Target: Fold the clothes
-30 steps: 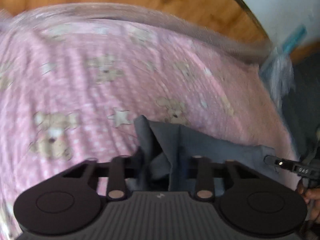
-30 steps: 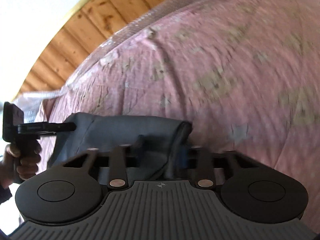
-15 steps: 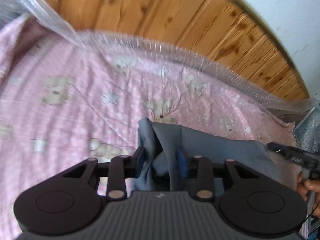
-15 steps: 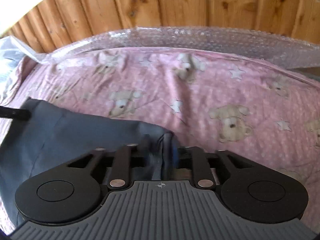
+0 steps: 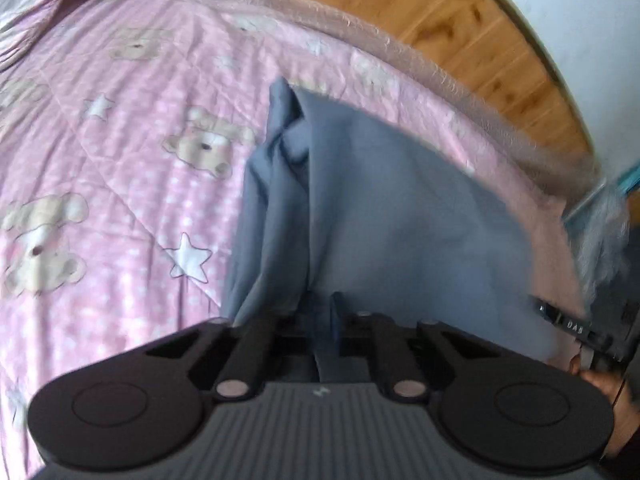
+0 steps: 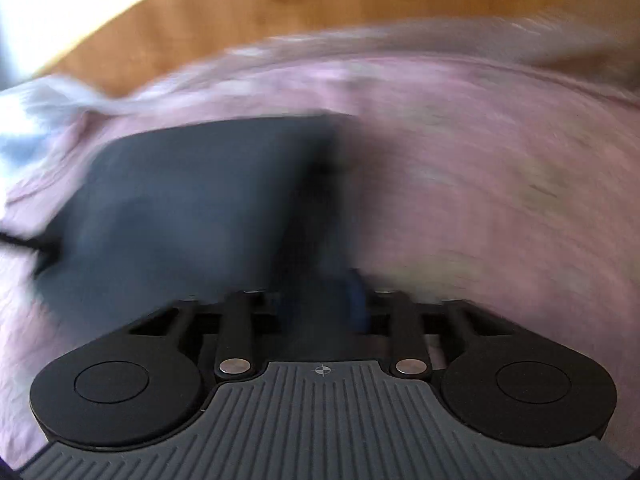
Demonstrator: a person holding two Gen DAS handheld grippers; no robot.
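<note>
Left wrist view: the left gripper [image 5: 322, 320] has its fingers pressed together on a gathered edge of the grey cloth [image 5: 392, 208]. From the pinch the cloth rises forward and spreads to the right, with a bunched vertical fold on its left side running up to a point. Below and around it lies the pink bedsheet [image 5: 120, 140], printed with teddy bears and white stars. A strip of bubble wrap [image 5: 360, 28] lines the sheet's far edge, with a wooden wall [image 5: 460, 12] behind. At the far right, the right gripper [image 5: 576, 326] meets the cloth's other corner, a hand [image 5: 604, 384] beneath it.

Right wrist view: heavily blurred. The right gripper [image 6: 320, 304] has its fingers closed on the cloth [image 6: 192, 208], which passes between them and spreads forward and to the left as a dark sheet above the bedsheet [image 6: 500, 180]. A blue pad on the right finger [image 6: 358, 304] touches the fabric. At the left edge, a dark tip, seemingly the left gripper [image 6: 24, 244], meets the cloth's far corner. The wall [image 6: 260, 12] shows above.
</note>
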